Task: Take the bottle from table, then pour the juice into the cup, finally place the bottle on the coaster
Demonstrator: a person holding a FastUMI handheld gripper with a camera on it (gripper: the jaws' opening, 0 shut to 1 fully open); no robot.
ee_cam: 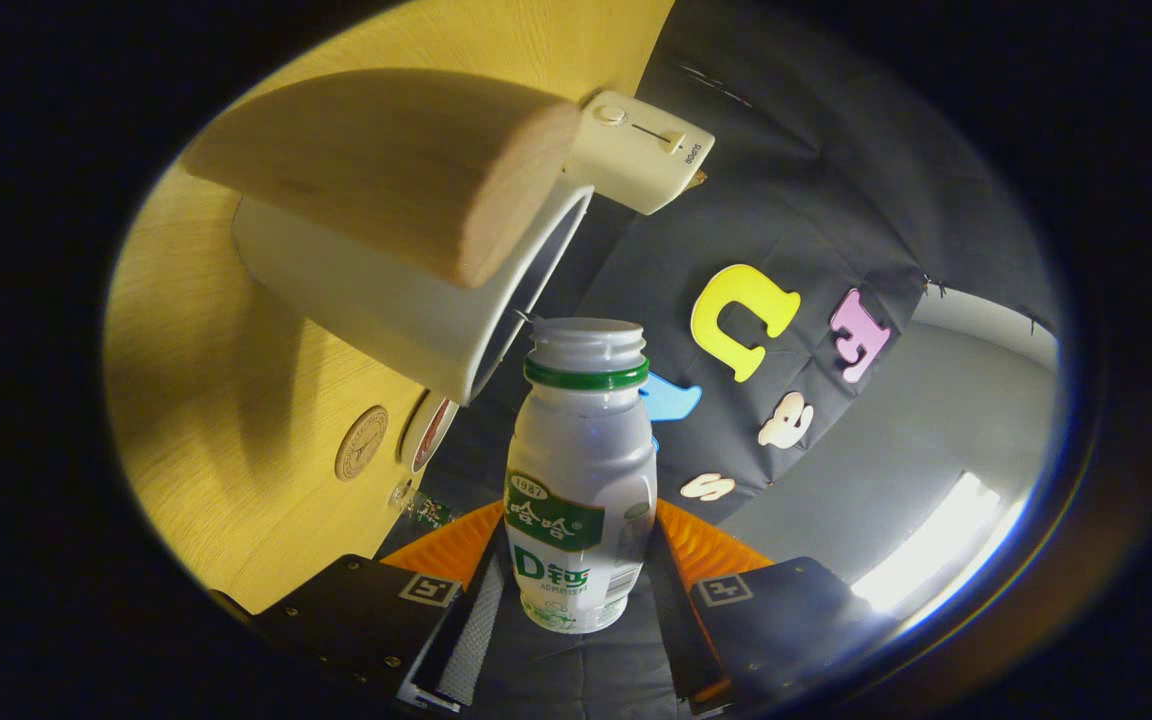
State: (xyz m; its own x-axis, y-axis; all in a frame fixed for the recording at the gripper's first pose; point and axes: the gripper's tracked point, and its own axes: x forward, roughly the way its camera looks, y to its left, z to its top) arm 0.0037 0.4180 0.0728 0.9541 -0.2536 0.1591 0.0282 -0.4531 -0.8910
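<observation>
So from the gripper view: the hand-held gripper [576, 590] has the bottle [581, 480] clamped between its two fingers, one pressing each side of the lower body around the label. The bottle is a small white plastic one with a green ring around the neck and a green and white label, and the cap's off, so you see the bare threaded mouth.

The whole scene is rolled hard over, so the wooden table [206, 400] runs up the side like a wall. The bottle's open mouth sits right at the rim of the cup [406, 290], a cream-white thing whose opening faces the bottle. Can't tell if the mouth is actually touching the rim or just next to it, and I can't make out any juice coming out.

A rounded wooden block [386, 160] overlaps the cup on its far side, and past that there's a little cream-coloured gadget [641, 150] with a round button and a slot.

On the table next to the cup's base, a round wooden coaster [362, 442] with a clock-like face, and just beside it a second round disc [428, 430] with red on it, partly hidden by the cup.
</observation>
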